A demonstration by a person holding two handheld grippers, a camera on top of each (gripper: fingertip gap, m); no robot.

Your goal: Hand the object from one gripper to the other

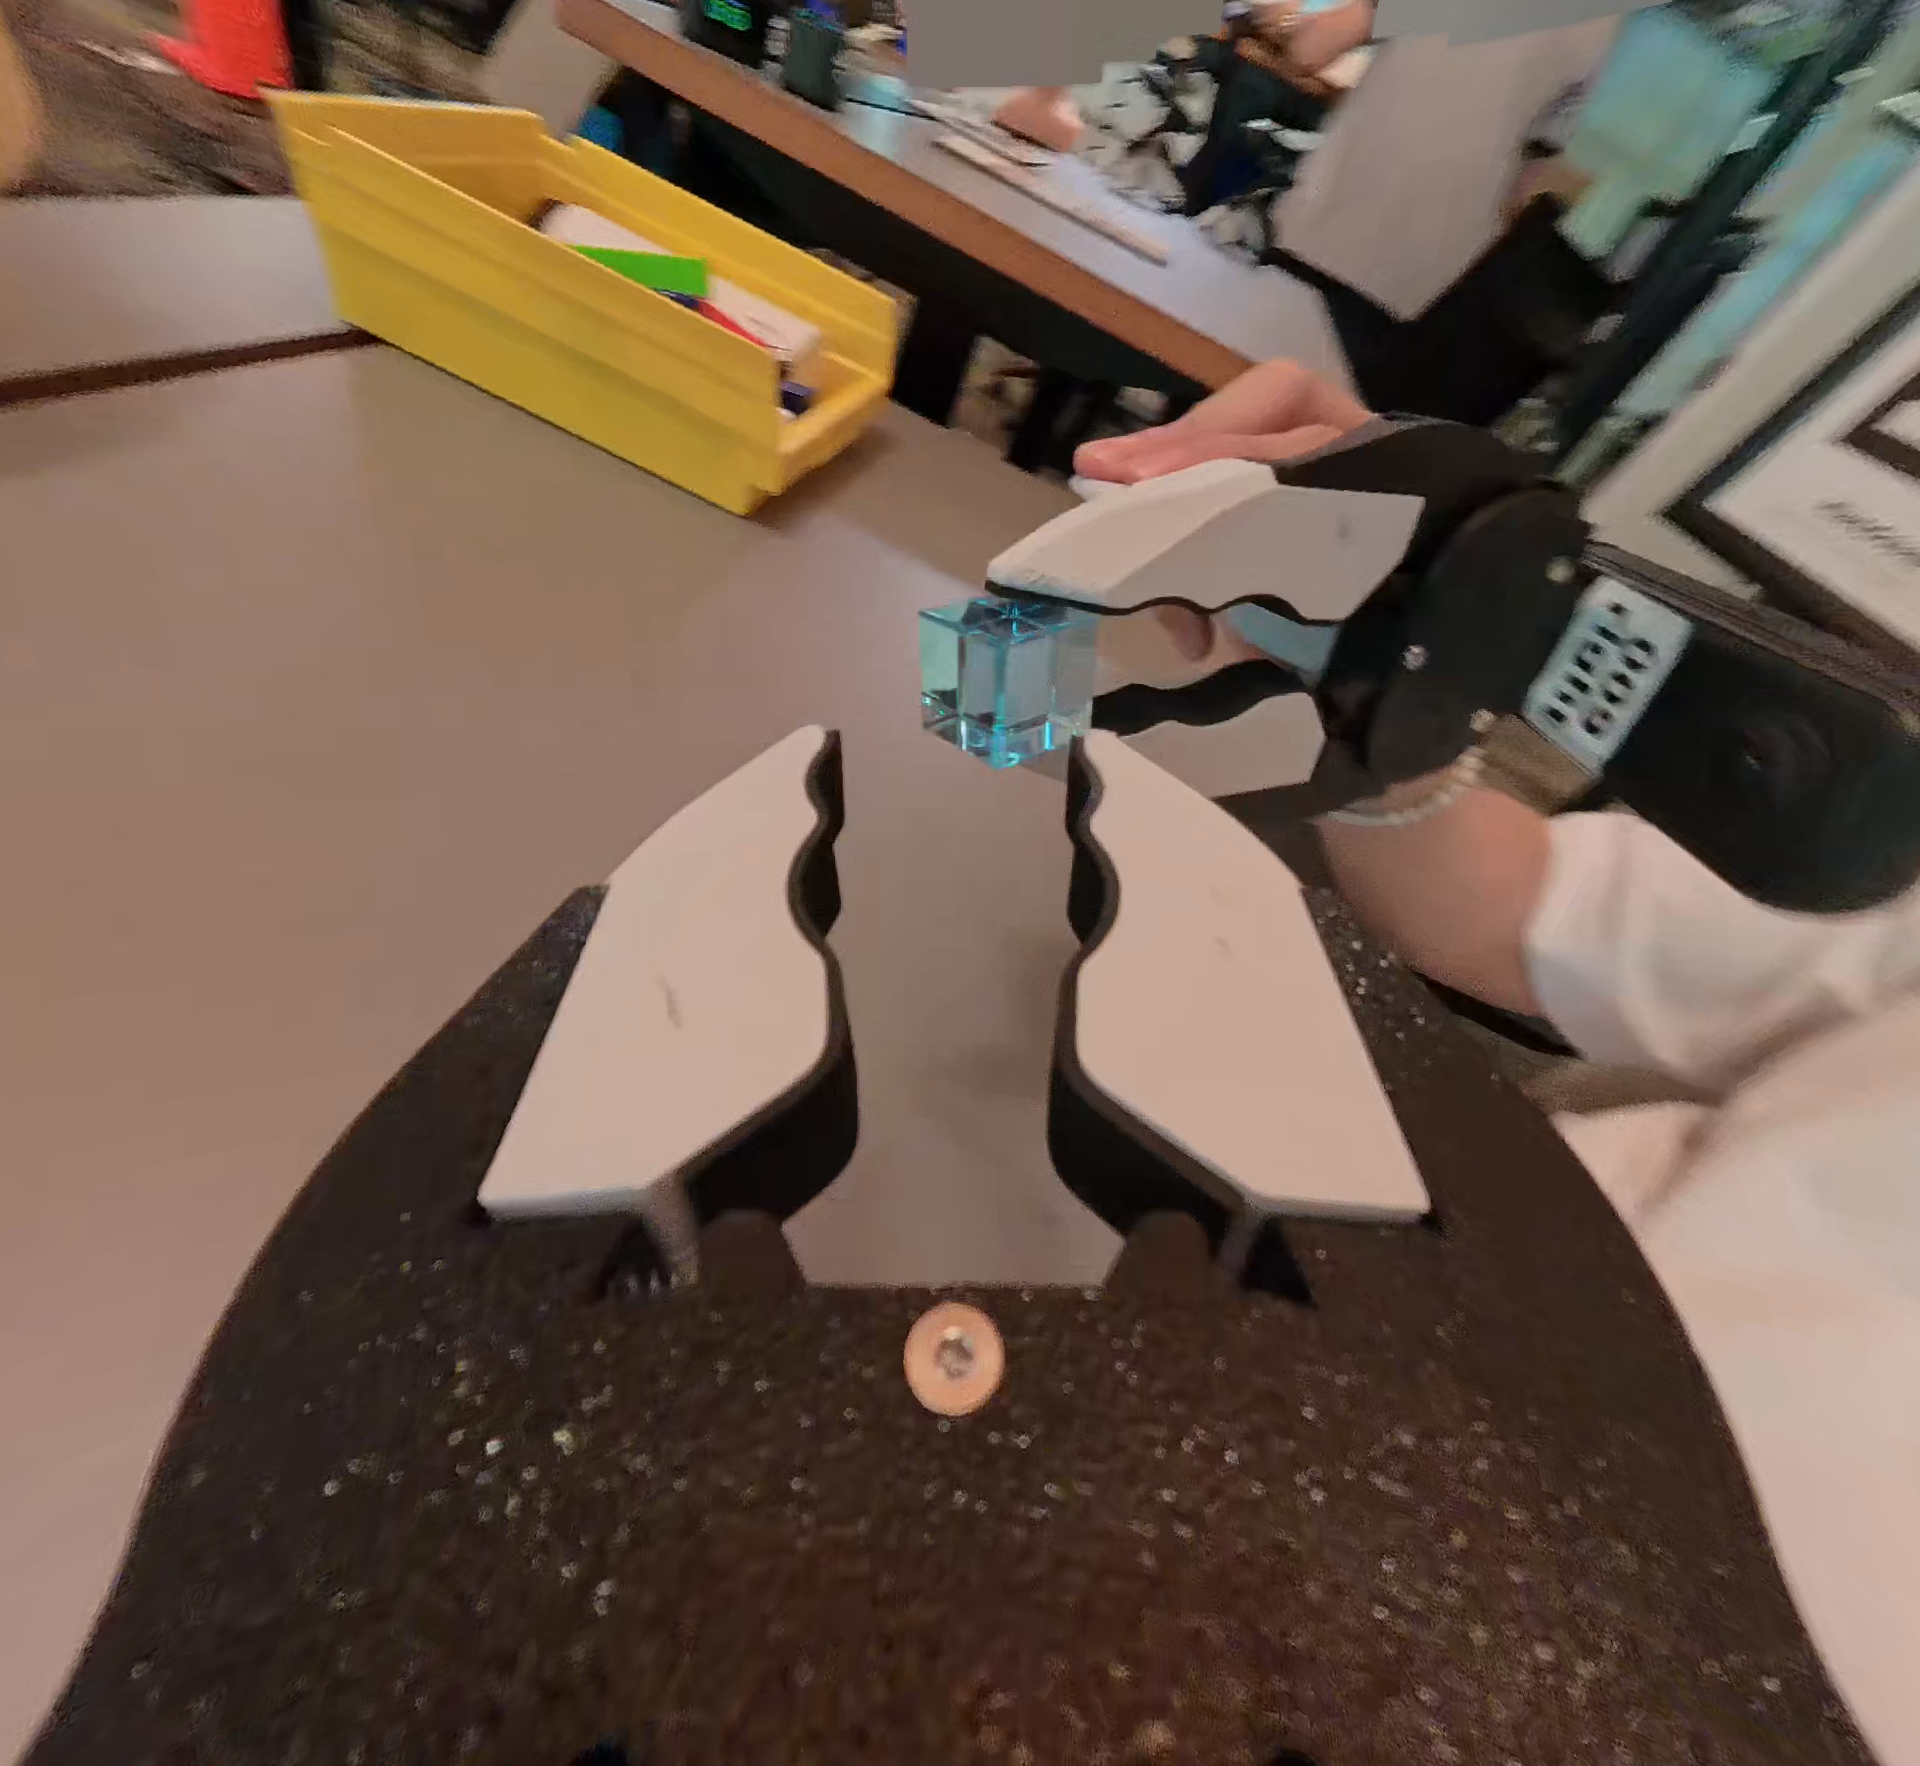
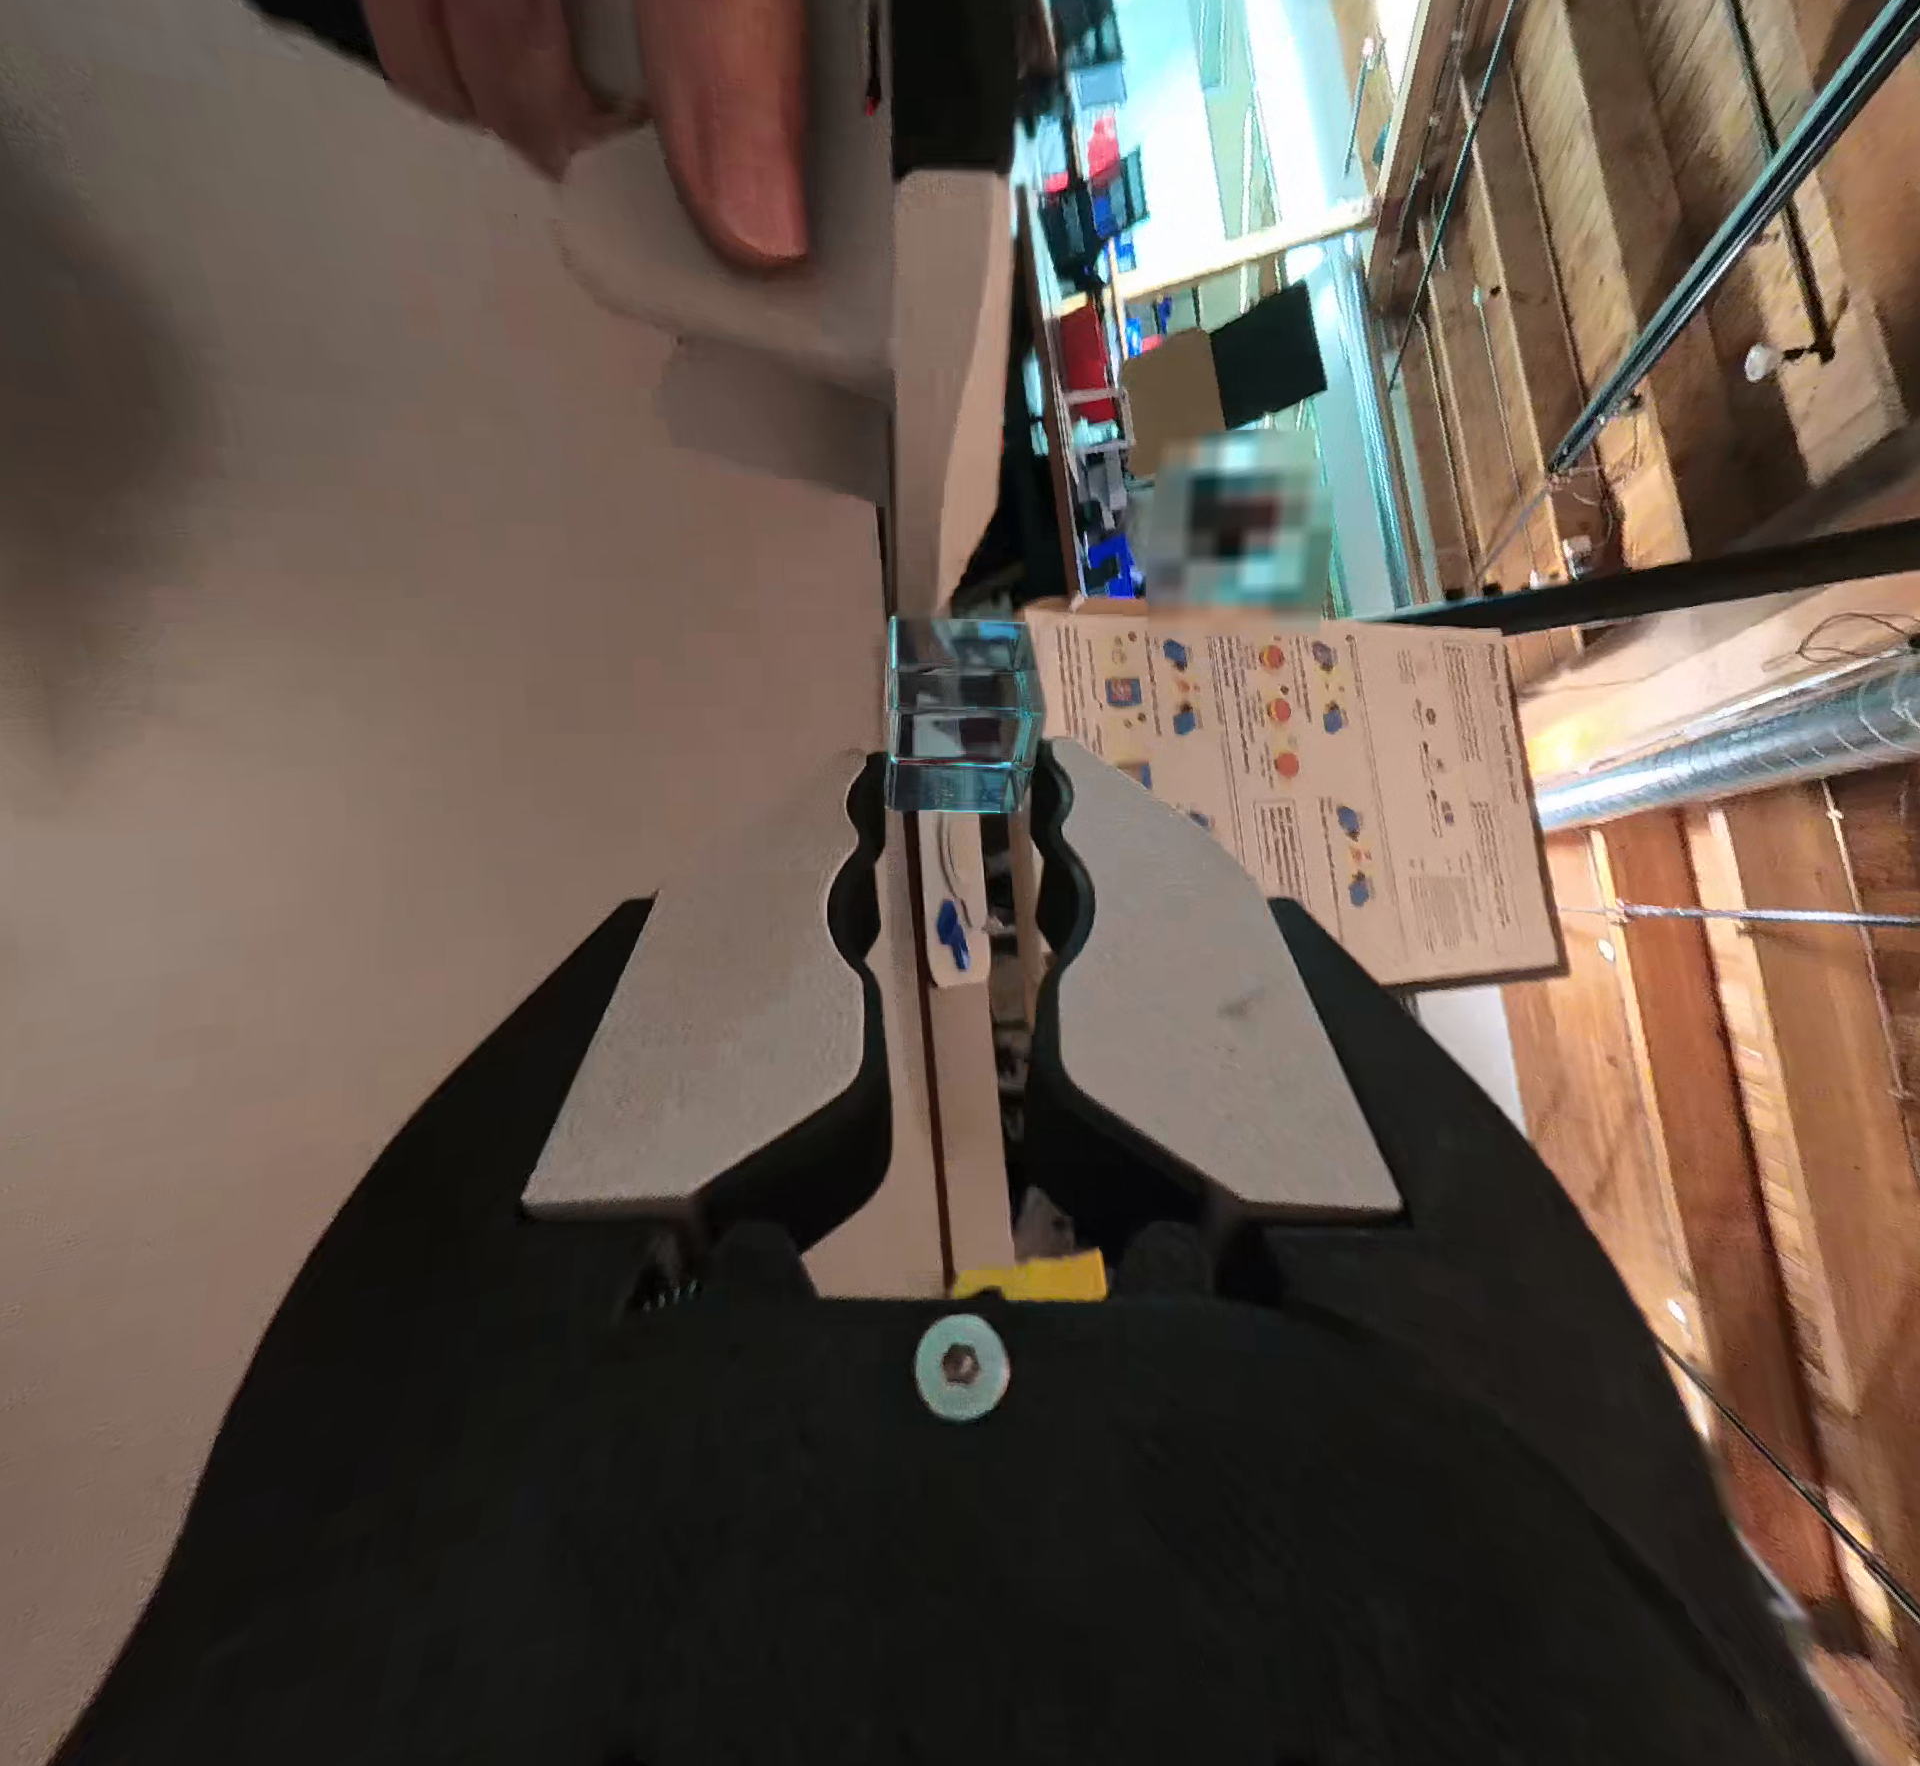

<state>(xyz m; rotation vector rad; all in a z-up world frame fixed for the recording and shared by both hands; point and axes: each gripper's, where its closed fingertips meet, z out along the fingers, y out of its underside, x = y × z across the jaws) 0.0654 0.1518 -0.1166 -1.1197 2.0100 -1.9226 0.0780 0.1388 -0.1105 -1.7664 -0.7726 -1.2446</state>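
Above the bench (image 1: 260, 677), just beyond the fingertips of the left hand-held gripper (image 1: 951, 750), a clear glass-like cube (image 1: 1006, 682) with blue-tinted edges is held in the air. It is clamped top and bottom between the fingers of the right hand-held gripper (image 1: 1039, 667), which is turned on its side and reaches in from the right in the left wrist view. In the right wrist view the same cube (image 2: 961, 729) is seen pinched at the very tips of the right hand-held gripper (image 2: 961, 771), with most of the cube standing out past them. The left hand-held gripper is held wide, nothing between its grey fingers (image 1: 707, 968), and the cube is apart from them, slightly right of the gap. A person's hand (image 1: 1226, 438) is wrapped over the top of the right hand-held gripper, and a white sleeve (image 1: 1683, 947) is seen near it at the right. Farther off, at the left of the bench, a yellow bin (image 1: 582, 303) is placed, with coloured flat pieces lying in it. In the right wrist view a printed sheet (image 2: 1309, 781) is seen beyond the cube.
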